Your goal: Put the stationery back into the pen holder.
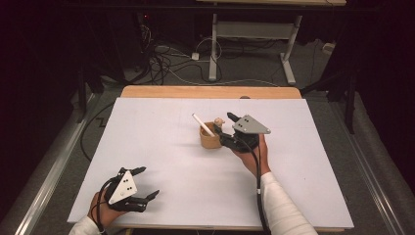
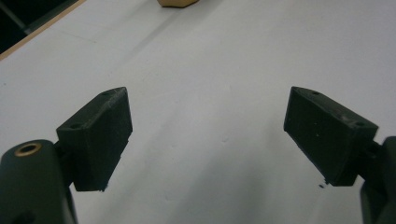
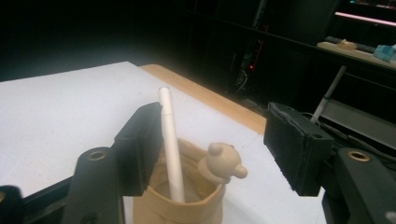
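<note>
A person sits at a white table (image 1: 161,161) holding 2 black two-jaw grippers. The right gripper (image 1: 226,128) hovers at the middle of the table, just beside a small tan cup (image 1: 210,138). A white pen (image 1: 202,124) stands in the cup, leaning up and to the left in the high view. A small bear-shaped figure (image 1: 219,121) sits on the cup's rim, on the side nearest the gripper.

In the right gripper view the jaws stand apart, released, clasping nothing. The pen (image 3: 170,149) rises just beside the left jaw; whether it touches that jaw is hard to tell, since the jaw overlaps it. The bear figure (image 3: 223,162) lies between the jaws, touching neither. The cup (image 3: 177,205) is cut off by the bottom edge, and the left jaw hides part of its rim.

The left gripper (image 1: 145,183) rests near the table's front left corner, well apart from the cup. Its jaws are spread wide over bare table. In the left gripper view, the cup's base (image 2: 177,3) is cut off at the top edge.

The room behind is dark, and its furniture and cables are hard to make out.
</note>
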Tool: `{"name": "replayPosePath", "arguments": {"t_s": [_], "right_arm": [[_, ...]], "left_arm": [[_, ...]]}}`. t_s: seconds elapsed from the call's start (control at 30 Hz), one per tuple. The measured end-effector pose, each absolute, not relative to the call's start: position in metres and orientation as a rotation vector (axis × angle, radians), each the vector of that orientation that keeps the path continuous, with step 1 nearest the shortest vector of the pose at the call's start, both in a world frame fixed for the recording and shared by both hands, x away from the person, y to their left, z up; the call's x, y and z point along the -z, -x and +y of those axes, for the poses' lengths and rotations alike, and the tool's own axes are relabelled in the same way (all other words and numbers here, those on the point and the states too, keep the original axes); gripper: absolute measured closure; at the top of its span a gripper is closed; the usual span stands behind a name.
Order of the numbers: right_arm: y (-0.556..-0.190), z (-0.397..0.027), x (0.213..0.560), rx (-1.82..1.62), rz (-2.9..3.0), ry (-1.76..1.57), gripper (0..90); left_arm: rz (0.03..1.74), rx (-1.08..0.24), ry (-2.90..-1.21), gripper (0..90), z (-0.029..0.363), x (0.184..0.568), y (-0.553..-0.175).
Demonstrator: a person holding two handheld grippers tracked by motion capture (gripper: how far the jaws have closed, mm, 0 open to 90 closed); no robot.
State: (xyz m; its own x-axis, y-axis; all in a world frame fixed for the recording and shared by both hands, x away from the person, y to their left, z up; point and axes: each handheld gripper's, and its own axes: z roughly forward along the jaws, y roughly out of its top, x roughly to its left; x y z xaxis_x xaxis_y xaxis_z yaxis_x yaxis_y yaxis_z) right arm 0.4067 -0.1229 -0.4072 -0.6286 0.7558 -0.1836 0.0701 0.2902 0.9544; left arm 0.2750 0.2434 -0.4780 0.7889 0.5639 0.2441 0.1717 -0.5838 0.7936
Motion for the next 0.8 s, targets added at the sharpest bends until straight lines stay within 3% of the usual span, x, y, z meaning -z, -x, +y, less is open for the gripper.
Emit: {"name": "replayPosePath", "arguments": {"t_s": [0.53,0.8], "right_arm": [[-0.384,-0.138,0.396,-1.357,1.949,-0.741,22.6],[-0.373,-0.145,0.399,-1.368,1.957,-0.737,20.4]], "left_arm": [[0.541,-0.619,-2.168,14.5,0.242,0.478,-0.275],[0.540,-0.621,-2.170,14.5,0.242,0.479,-0.275]]}}
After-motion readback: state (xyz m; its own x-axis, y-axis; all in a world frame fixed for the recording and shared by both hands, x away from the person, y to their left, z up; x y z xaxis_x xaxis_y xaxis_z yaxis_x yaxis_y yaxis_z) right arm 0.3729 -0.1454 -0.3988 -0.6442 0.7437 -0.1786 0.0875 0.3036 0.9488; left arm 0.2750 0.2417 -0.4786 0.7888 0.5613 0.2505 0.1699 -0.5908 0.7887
